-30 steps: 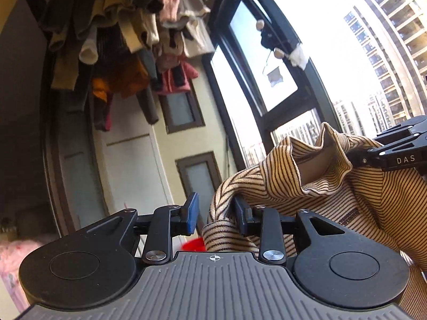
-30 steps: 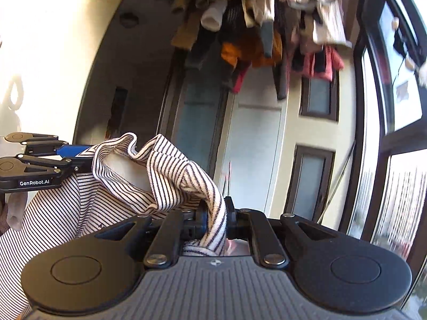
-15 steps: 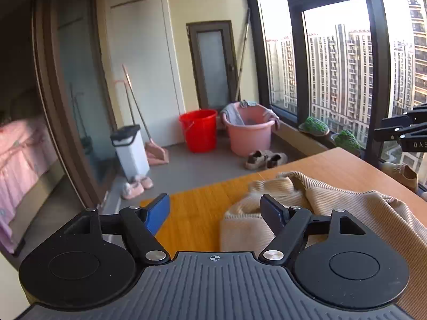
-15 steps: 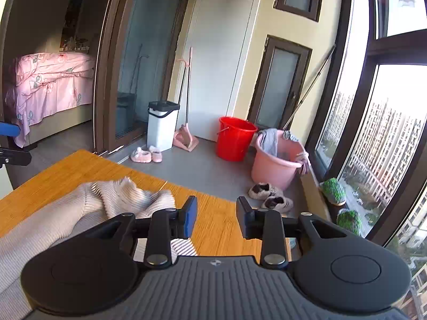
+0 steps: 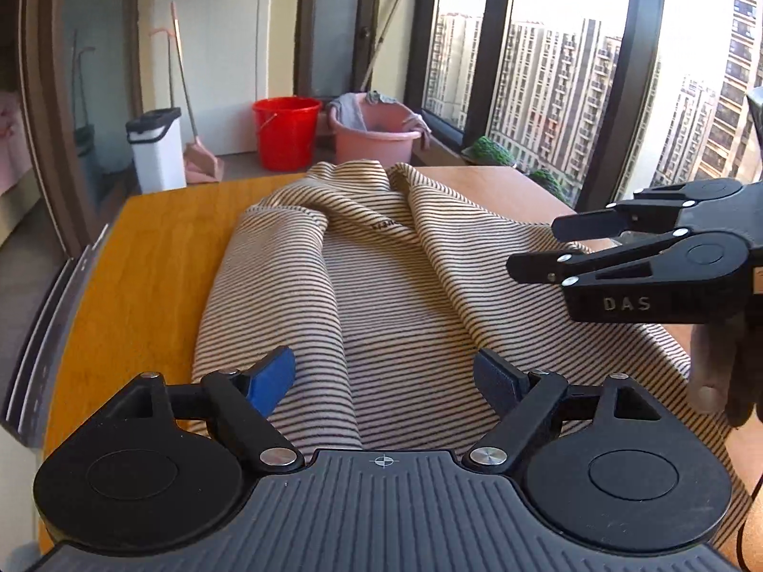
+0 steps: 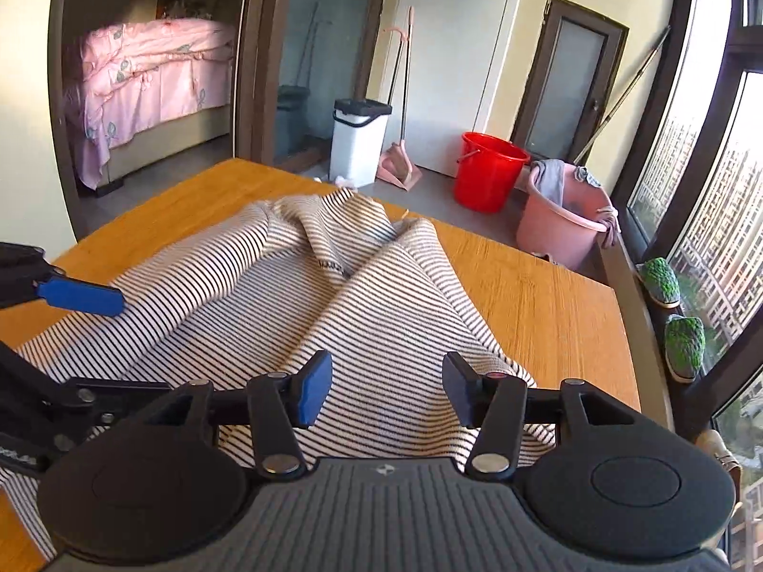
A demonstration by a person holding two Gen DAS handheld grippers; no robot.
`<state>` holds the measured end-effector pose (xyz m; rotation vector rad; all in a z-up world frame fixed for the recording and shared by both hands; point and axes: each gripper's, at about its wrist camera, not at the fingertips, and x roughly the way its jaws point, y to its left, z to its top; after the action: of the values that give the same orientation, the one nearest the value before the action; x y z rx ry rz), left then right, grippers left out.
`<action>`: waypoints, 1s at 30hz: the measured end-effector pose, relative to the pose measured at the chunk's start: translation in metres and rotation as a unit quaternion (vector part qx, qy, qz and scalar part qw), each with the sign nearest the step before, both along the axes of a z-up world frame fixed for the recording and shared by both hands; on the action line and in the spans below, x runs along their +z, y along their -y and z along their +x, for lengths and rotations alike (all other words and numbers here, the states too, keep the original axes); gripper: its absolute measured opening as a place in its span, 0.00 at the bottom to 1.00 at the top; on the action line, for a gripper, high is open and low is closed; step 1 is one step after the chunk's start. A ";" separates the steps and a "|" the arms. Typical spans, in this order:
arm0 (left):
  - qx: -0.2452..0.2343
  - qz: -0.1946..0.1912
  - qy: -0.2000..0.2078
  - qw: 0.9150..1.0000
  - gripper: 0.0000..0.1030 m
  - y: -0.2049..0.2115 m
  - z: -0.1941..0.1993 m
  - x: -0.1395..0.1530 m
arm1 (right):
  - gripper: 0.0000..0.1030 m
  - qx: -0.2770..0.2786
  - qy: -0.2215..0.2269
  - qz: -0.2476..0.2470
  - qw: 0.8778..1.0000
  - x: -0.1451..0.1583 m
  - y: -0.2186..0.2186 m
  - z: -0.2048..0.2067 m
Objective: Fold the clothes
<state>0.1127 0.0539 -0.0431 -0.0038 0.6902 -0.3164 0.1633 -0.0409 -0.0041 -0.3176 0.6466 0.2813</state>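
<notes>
My left tool (image 5: 381, 376) and right tool (image 6: 384, 391) hover with jaws opening, empty, over the striped top (image 5: 381, 286) lying rumpled on the counter (image 5: 138, 276); smoothing its ridges first should give cleaner folds.

Striped beige garment (image 5: 381, 295), rumpled, spread on wooden table, collar far end

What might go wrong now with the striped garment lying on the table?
1. The striped garment lies bunched with ridges at its far end, so folding now may lock in creases.
2. Both tongs, left and right, are opening with no cloth gripped; a re-grasp may catch several layers.
3. The cloth reaches the near edge of the table and may slide off.
</notes>
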 end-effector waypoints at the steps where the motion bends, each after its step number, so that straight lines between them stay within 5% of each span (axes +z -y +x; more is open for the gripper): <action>1: -0.002 -0.004 -0.005 1.000 0.90 0.000 -0.003 -0.002 | 0.52 -0.007 0.000 -0.012 1.000 -0.008 0.000 0.000; 8: 0.006 0.010 -0.036 0.999 0.93 -0.017 -0.030 -0.018 | 0.48 0.024 -0.063 0.055 0.996 -0.022 0.013 -0.004; 12: 0.008 -0.002 -0.041 0.999 0.94 -0.025 -0.042 -0.017 | 0.48 0.045 -0.018 0.019 0.999 0.003 -0.010 -0.012; 15: 0.011 -0.015 -0.040 0.999 0.95 -0.028 -0.045 -0.018 | 0.59 0.036 0.026 -0.003 0.999 0.015 -0.039 -0.003; 19: 0.010 -0.026 -0.040 0.999 0.96 -0.030 -0.045 -0.018 | 0.67 0.004 0.043 -0.061 0.997 -0.006 -0.068 0.036; 22: 0.007 -0.032 -0.041 0.999 0.97 -0.032 -0.046 -0.018 | 0.66 -0.016 0.013 -0.077 0.997 -0.028 -0.069 0.066; 23: 0.006 -0.034 -0.041 0.999 0.98 -0.032 -0.046 -0.018 | 0.63 -0.011 0.007 -0.076 0.997 -0.031 -0.067 0.070; 25: 0.006 -0.045 -0.044 0.998 0.98 -0.034 -0.046 -0.016 | 0.23 0.004 0.003 -0.074 0.997 -0.029 -0.062 0.071; 30: -0.011 -0.064 -0.040 0.997 0.99 -0.033 -0.047 -0.007 | 0.08 0.027 0.038 -0.061 0.997 0.003 -0.048 0.058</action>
<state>0.0661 0.0869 -0.0500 -0.1315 0.7484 -0.3826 0.2211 0.0074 -0.0012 -0.4613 0.5821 0.2817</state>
